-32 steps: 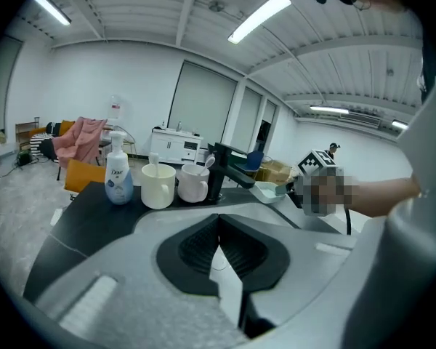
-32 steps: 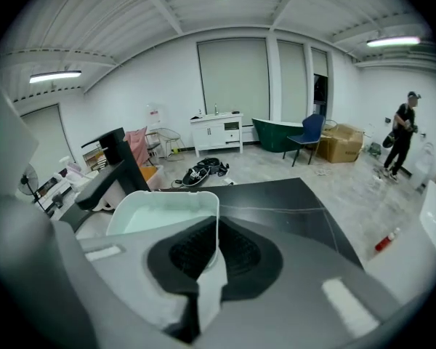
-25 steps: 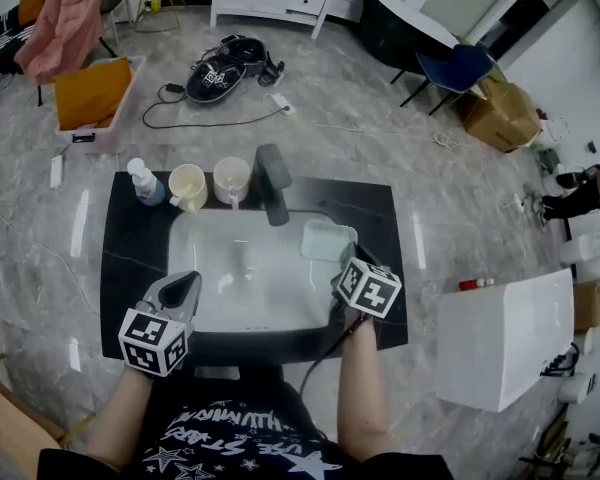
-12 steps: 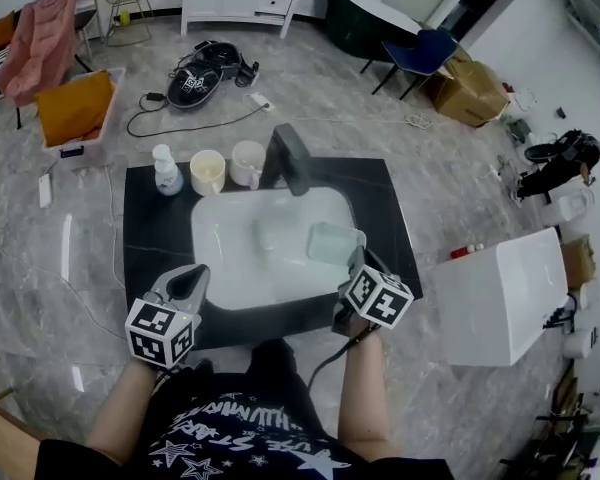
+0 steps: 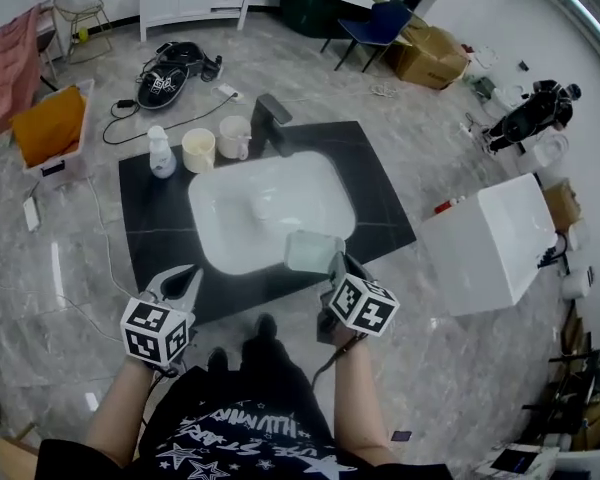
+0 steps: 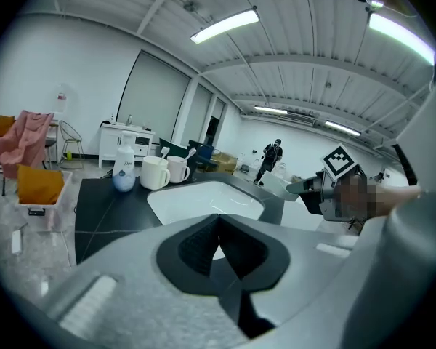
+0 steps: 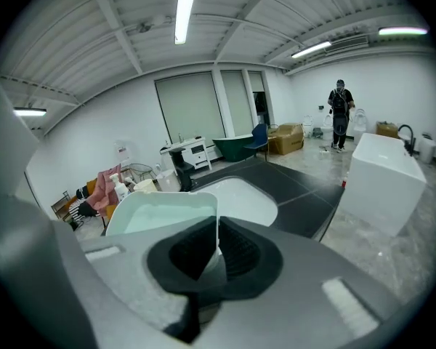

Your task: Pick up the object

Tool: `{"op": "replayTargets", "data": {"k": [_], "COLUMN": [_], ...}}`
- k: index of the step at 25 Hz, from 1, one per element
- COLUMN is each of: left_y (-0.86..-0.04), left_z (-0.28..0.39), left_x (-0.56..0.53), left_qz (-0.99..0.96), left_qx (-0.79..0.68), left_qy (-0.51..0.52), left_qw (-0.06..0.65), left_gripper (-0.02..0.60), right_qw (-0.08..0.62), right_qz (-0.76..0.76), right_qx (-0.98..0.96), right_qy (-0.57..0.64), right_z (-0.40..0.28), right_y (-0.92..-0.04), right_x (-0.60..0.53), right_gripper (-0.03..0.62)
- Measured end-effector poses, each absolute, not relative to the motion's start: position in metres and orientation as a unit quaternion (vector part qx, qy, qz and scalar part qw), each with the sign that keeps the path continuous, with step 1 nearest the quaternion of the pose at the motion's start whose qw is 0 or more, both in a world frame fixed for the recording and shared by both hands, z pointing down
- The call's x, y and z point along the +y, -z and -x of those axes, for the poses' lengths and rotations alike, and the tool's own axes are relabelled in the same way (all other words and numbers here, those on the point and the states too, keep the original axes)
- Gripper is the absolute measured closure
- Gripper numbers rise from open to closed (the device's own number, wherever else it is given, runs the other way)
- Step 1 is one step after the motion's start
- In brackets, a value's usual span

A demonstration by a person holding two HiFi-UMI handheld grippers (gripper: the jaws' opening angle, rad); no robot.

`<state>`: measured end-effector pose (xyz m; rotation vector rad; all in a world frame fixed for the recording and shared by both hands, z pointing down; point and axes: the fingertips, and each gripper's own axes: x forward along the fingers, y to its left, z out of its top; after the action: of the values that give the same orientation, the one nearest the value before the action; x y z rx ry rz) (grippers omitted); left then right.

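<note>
The object is a pale mint-green shallow tray (image 5: 311, 251). My right gripper (image 5: 332, 266) is shut on its near edge and holds it in the air over the front right corner of the black counter (image 5: 150, 230). In the right gripper view the tray (image 7: 160, 213) fills the space just past the jaws, its thin wall pinched between the pads. My left gripper (image 5: 188, 276) hovers off the counter's front left edge; in the left gripper view its jaws (image 6: 219, 220) meet with nothing between them. That view also catches the tray (image 6: 294, 187) off to the right.
A white basin (image 5: 212, 230) is sunk in the counter, with a dark faucet (image 5: 270, 120) behind it. Two mugs (image 5: 198, 149) (image 5: 234, 136) and a soap bottle (image 5: 160, 153) stand at the back left. A white box (image 5: 490, 236) stands at the right. A person (image 5: 525, 116) is far off.
The right gripper has carried the tray from the counter beside the basin back toward the front edge and me. The head view has pulled back. The left gripper has barely moved.
</note>
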<state>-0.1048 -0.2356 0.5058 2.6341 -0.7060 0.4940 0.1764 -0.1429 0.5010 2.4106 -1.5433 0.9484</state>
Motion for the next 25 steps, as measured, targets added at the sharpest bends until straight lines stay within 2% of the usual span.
{"op": "replayTargets", "data": {"k": [9,25], "left_y": [-0.520,-0.506], "left_z": [0.093,0.077], "left_x": [-0.187,-0.049], "left_qz": [-0.939,-0.938], "left_qx": [-0.207,-0.209], "left_qy": [-0.187,-0.205], "left_qw": [0.203,0.187], "left_gripper": [0.572,0.572], "right_qw": [0.071,0.060], "right_qz": [-0.791,-0.758], "right_qx": [-0.508,-0.546], "right_qy": [-0.333,-0.351], "right_z": [-0.145,-0.115], "right_y": [-0.516,-0.519], "right_x": [-0.087,0.043], "right_gripper": [0.583,0.583]}}
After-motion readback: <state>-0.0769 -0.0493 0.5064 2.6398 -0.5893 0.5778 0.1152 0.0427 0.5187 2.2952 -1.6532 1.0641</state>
